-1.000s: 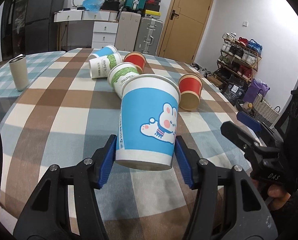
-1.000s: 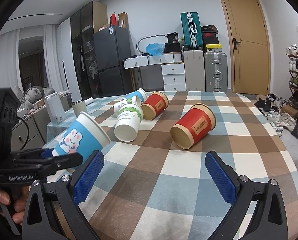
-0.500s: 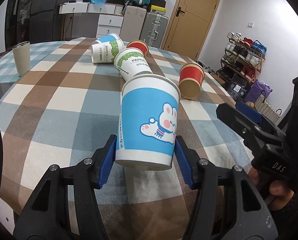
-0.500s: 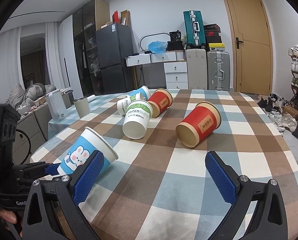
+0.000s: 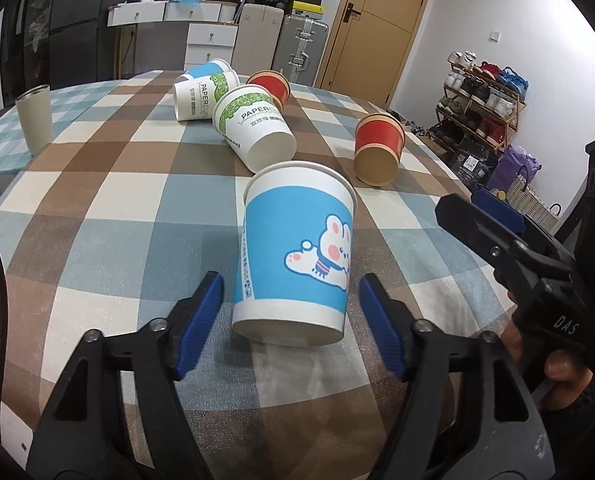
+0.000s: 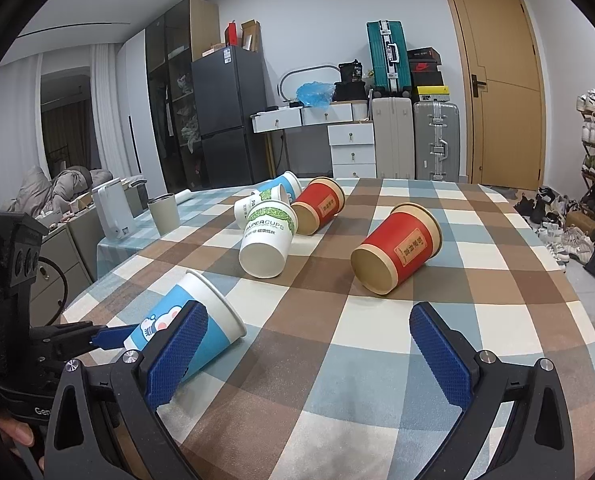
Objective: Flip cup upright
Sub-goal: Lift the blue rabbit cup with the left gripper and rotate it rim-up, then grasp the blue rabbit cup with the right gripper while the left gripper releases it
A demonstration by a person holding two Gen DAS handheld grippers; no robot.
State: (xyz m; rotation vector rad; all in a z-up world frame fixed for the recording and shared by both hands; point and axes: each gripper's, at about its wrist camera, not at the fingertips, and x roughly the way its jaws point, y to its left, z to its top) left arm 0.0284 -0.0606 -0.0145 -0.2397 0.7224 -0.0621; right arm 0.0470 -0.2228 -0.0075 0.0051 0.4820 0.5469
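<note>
1. The left hand-held gripper (image 5: pixel 293 312) stands open, a gap showing between each blue pad and the blue rabbit cup (image 5: pixel 297 252) set between them.
2. That cup's base faces the left wrist camera and its rim points away. In the right wrist view the cup (image 6: pixel 201 320) leans, rim raised toward the middle of the surface (image 6: pixel 377 344). Whether its base rests flat cannot be told. Its inside is hidden.
3. The right hand-held gripper (image 6: pixel 309 356) is spread wide, holding nothing, just beside the blue rabbit cup on that cup's right.
4. Beyond lie five paper cups on their sides: two white ones with green print (image 5: pixel 257 128) (image 5: pixel 203 98), two red ones (image 5: pixel 377 152) (image 5: pixel 271 88), and a second blue one (image 5: pixel 209 72) farthest away. The near ones show their bases, so any contents cannot be seen.
5. One grey tumbler (image 5: pixel 35 118) stands upright on a neighbouring table at the left, well apart from the cups.
</note>
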